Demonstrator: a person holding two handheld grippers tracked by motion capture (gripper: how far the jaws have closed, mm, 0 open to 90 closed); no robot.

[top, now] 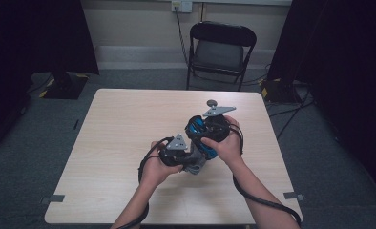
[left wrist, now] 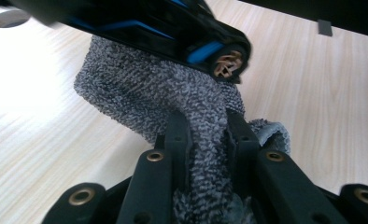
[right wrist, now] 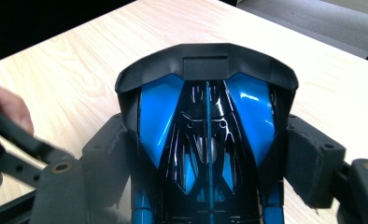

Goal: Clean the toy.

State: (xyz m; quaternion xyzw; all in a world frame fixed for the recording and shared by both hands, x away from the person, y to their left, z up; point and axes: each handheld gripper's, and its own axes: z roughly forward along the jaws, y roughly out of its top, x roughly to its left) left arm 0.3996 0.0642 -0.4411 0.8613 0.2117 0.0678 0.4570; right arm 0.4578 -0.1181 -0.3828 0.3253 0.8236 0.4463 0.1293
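A blue and black toy car [right wrist: 208, 116] sits between the two pads of my right gripper [right wrist: 210, 154], which press on its sides. In the high view the right gripper [top: 210, 131] holds the car [top: 195, 128] above the middle of the table. My left gripper [left wrist: 205, 126] is shut on a fold of grey terry cloth [left wrist: 163, 93]. The cloth's free end lies against the underside of the car [left wrist: 163, 28], close to a wheel hub. From above, the left gripper [top: 176, 152] is just near-left of the car, with the cloth [top: 195, 164] hanging between them.
The light wooden table [top: 129, 119] bears a small round grey disc [top: 211, 102] beyond the grippers. Grey tape marks [top: 56, 198] sit at the near corners. A black folding chair [top: 219, 47] stands behind the table. Cables trail from both grippers off the near edge.
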